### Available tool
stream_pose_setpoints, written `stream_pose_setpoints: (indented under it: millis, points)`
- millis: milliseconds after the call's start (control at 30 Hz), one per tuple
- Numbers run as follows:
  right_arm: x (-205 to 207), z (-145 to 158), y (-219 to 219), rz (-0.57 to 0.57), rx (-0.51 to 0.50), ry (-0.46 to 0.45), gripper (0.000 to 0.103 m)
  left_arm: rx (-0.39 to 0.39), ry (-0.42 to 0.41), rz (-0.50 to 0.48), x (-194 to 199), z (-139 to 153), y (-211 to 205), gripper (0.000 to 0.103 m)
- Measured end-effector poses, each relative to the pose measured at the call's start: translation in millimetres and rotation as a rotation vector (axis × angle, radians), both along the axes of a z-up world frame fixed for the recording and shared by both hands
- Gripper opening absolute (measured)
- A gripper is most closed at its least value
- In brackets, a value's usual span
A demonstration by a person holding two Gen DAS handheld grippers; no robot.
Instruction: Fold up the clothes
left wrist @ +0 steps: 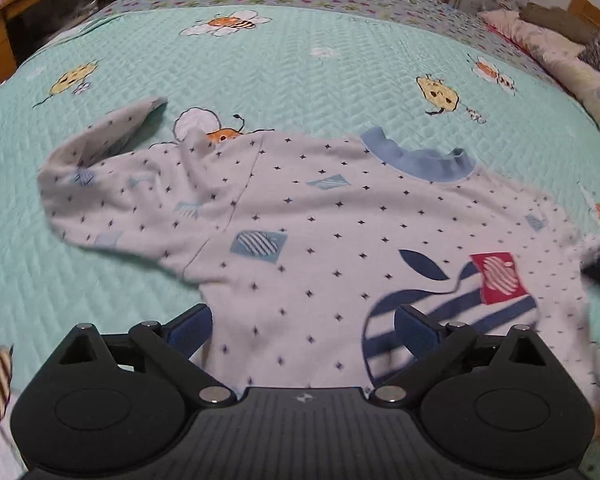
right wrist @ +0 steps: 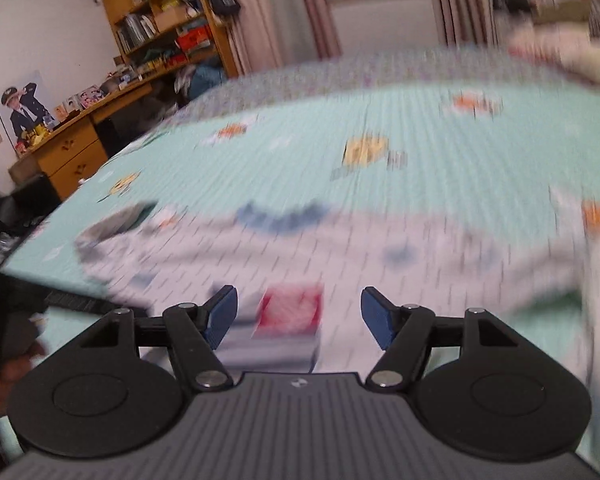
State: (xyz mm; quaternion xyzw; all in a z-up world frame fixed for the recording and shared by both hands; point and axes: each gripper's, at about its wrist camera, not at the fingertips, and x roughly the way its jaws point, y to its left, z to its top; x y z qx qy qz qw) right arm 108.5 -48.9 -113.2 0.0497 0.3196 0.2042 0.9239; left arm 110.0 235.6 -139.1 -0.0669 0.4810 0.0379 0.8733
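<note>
Both grippers, left [left wrist: 302,326] and right [right wrist: 299,314], hover with jaws wide and empty over the near hem of the shirt [left wrist: 320,240], spread face-up on the bed [left wrist: 260,68], left sleeve bent, body unfolded; folds remain.

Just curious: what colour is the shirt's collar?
Light blue collar on the white patterned shirt; clearest in the left wrist view.
</note>
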Motion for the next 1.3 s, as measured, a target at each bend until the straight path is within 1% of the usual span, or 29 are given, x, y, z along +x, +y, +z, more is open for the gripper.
stream_pose_setpoints:
  millis: [33,67,133,167,233,300,367,400,433,467,533,567,633,667,700,733,767,800,867,967,1000,1067,1133,1200,1300]
  points:
    - [12.6,-1.8,2.7,0.006,-0.030,-0.039,0.070,0.011,-0.009,-0.009,1.2,-5.4,-0.3,0.098]
    - [25.3,-4.2,8.3,0.028,-0.090,-0.074,0.070,0.023,-0.019,-0.022,1.3,-11.7,-1.1,0.098]
    - [49.5,-10.2,20.2,0.108,-0.214,-0.130,0.070,0.057,-0.037,-0.054,1.0,-22.2,-4.2,0.102]
    - [62.0,-13.5,25.6,0.146,-0.258,-0.143,0.070,0.078,-0.045,-0.072,0.7,-26.6,-6.4,0.102]
    - [86.8,-17.4,32.0,0.197,-0.284,-0.136,0.070,0.107,-0.063,-0.108,0.4,-29.5,-8.9,0.102]
    - [111.9,-19.5,34.3,0.248,-0.256,-0.110,0.070,0.083,-0.066,-0.126,2.9,-25.6,-4.9,0.102]
    - [135.9,-23.4,36.8,0.302,-0.258,-0.073,0.070,0.040,-0.064,-0.138,2.8,-21.0,3.0,0.101]
    - [146.4,-26.1,36.6,0.329,-0.262,-0.049,0.070,0.023,-0.060,-0.140,2.1,-17.7,7.2,0.095]
    - [153.8,-30.0,34.5,0.355,-0.259,-0.020,0.070,0.013,-0.082,-0.149,-2.1,-9.1,11.3,0.092]
    - [160.0,-33.0,31.0,0.369,-0.256,-0.004,0.070,0.002,-0.105,-0.158,-6.5,-0.4,15.4,0.091]
    - [167.3,-37.6,22.9,0.393,-0.234,0.021,0.070,-0.029,-0.208,-0.182,-16.9,21.6,24.6,0.097]
    - [170.2,-41.0,18.6,0.408,-0.220,0.044,0.070,-0.059,-0.254,-0.179,-18.8,30.6,30.7,0.102]
    - [174.7,-47.7,11.8,0.437,-0.212,0.080,0.070,-0.140,-0.346,-0.180,-13.7,40.4,43.7,0.102]
    - [176.9,-51.6,10.6,0.452,-0.216,0.101,0.073,-0.182,-0.392,-0.190,-7.5,41.4,50.3,0.102]
    - [178.9,-55.0,8.8,0.473,-0.209,0.126,0.079,-0.213,-0.425,-0.213,3.6,41.6,53.9,0.102]
    - [179.2,-56.8,7.7,0.502,-0.197,0.131,0.082,-0.240,-0.455,-0.235,15.1,41.9,57.2,0.102]
    - [178.5,-57.4,7.2,0.531,-0.191,0.127,0.086,-0.214,-0.434,-0.250,33.4,41.1,54.3,0.102]
    - [179.6,-58.4,9.2,0.548,-0.194,0.129,0.088,-0.186,-0.414,-0.267,51.5,40.2,51.3,0.102]
    - [181.4,-58.8,10.6,0.567,-0.186,0.130,0.088,-0.036,-0.396,-0.369,82.5,34.7,35.5,0.102]
    - [184.4,-58.7,9.2,0.597,-0.159,0.118,0.088,0.180,-0.367,-0.507,118.7,17.5,11.0,0.102]
    - [184.6,-59.3,8.6,0.606,-0.149,0.105,0.088,0.201,-0.344,-0.547,128.0,11.6,4.6,0.102]
    - [184.6,-61.2,6.4,0.624,-0.130,0.079,0.088,0.199,-0.300,-0.652,143.4,-1.9,-2.5,0.101]
    - [185.1,-62.4,2.8,0.640,-0.107,0.068,0.088,0.194,-0.254,-0.693,154.5,-12.3,-6.9,0.097]
    - [186.7,-62.4,-1.0,0.654,-0.079,0.073,0.086,0.176,-0.217,-0.739,163.1,-20.2,-9.1,0.096]
    - [186.4,-61.0,-0.2,0.683,-0.069,0.093,0.082,0.122,-0.173,-0.791,169.6,-25.0,-9.8,0.095]
